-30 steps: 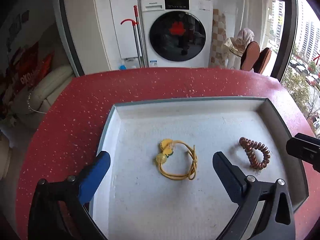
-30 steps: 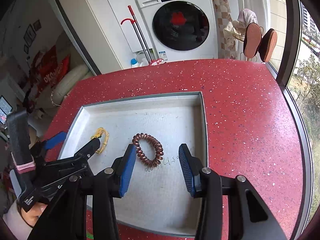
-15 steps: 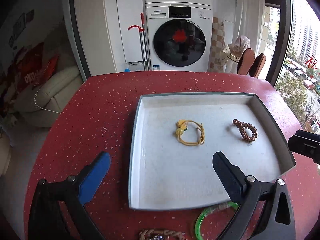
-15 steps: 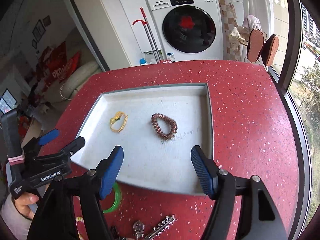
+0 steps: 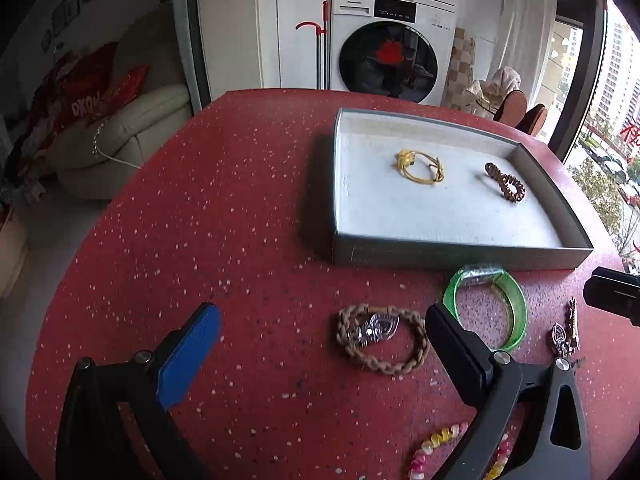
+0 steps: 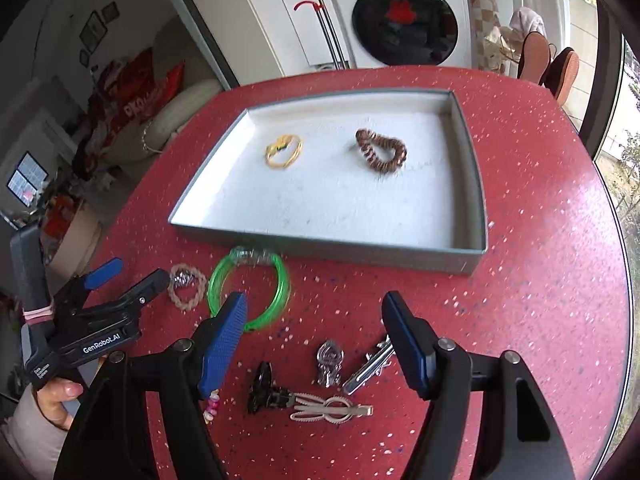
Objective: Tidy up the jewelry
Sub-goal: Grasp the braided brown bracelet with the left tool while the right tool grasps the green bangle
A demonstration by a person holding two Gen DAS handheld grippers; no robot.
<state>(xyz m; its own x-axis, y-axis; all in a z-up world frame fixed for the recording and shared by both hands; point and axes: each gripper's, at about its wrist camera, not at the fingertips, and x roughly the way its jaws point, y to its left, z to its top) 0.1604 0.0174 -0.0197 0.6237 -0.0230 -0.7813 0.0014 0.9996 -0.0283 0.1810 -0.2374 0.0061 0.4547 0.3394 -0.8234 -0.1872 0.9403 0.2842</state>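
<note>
The shallow grey tray with a white liner sits on the red speckled bench and holds two pieces side by side, apart from each other: a yellow elastic band with a small charm towards ten o'clock and a brown spiral coil band towards one o'clock. That is judged to be a minority of the job. Outside the tray, on the bench along its near wall, lie a translucent green bangle close to the wall, a braided tan cord bracelet with a silver charm at its nine o'clock, a small silver pendant, a silver hair clip, a black clip, a pale toothed hair clip, and a pink-and-yellow beaded strand nearest the cameras.

The left tongs hang over the braided bracelet, spread wide and empty. The right tongs hover above the pendant and clips, likewise spread and holding nothing, both angled down towards the loose pieces.
</note>
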